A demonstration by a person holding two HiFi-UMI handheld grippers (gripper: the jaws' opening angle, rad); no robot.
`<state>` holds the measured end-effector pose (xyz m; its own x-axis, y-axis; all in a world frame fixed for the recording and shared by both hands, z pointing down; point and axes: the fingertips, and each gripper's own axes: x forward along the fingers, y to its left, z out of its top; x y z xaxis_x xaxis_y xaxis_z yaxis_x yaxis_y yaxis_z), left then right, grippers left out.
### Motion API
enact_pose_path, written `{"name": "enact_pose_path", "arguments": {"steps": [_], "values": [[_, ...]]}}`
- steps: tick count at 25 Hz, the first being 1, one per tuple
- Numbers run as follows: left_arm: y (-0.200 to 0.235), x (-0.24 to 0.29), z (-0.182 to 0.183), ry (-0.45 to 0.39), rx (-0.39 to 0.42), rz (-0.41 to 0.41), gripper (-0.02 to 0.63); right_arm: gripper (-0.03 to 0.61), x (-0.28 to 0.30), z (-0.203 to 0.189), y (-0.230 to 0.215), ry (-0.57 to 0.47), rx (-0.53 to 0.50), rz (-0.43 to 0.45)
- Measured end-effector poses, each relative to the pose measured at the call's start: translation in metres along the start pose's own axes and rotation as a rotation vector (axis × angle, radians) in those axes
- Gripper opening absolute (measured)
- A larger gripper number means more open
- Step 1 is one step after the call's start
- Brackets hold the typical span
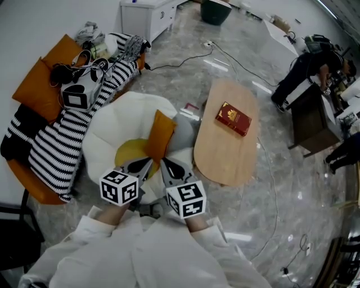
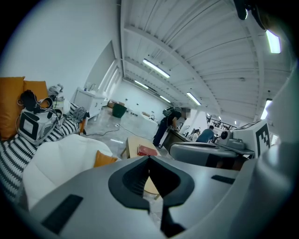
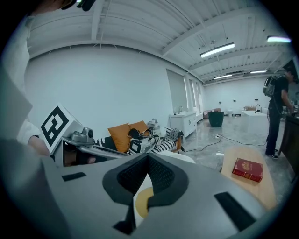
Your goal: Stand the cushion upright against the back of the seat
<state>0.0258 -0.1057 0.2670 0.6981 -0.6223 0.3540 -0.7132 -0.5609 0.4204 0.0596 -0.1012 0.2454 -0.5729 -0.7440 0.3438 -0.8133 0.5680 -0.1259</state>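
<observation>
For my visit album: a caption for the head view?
Left gripper and right gripper, both shut, hover before an orange cushion on a white armchair.

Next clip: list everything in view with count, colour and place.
cushion: one, orange, on edge on the seat
seat: one, white, centre
round pad: one, yellow, on the seat
sofa: one, orange, far left
sofa cushions: two, orange, on sofa
blanket: one, black-and-white striped, over sofa
table: one, light wood, right of seat
book: one, red, on table
cabinet: one, white, top
bin: one, dark green, top
people: at least two, dark clothes, far right
left gripper: one, grey, shut, bottom
right gripper: one, grey, shut, bottom
</observation>
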Motion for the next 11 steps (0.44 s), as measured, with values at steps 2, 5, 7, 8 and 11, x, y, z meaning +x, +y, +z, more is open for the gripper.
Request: {"name": "enact_pose_path", "arguments": {"steps": [2, 5, 7, 8, 11], "values": [[0.0008, -0.0008, -0.0006, 0.003, 0.002, -0.001, 0.008, 0.011, 0.0007, -0.0019, 0.0018, 0.005, 0.001, -0.003], [0.0001, -0.0025, -0.0022, 0.006, 0.002, -0.007, 0.008, 0.011, 0.0001, -0.0055, 0.0048, 0.015, 0.003, -0.005], [-0.0011, -0.0038, -0.003, 0.01, 0.004, -0.011, 0.008, 0.011, -0.0012, -0.0061, 0.0057, 0.019, 0.002, -0.012], [-0.0015, -0.0044, -0.0029, 0.011, 0.005, -0.014, 0.008, 0.012, -0.0017, -0.0058, 0.0056, 0.018, 0.003, -0.016], [-0.0015, -0.0067, -0.0029, 0.015, 0.009, -0.018, 0.007, 0.011, -0.0034, -0.0054, 0.0057, 0.015, 0.01, -0.027]]}}
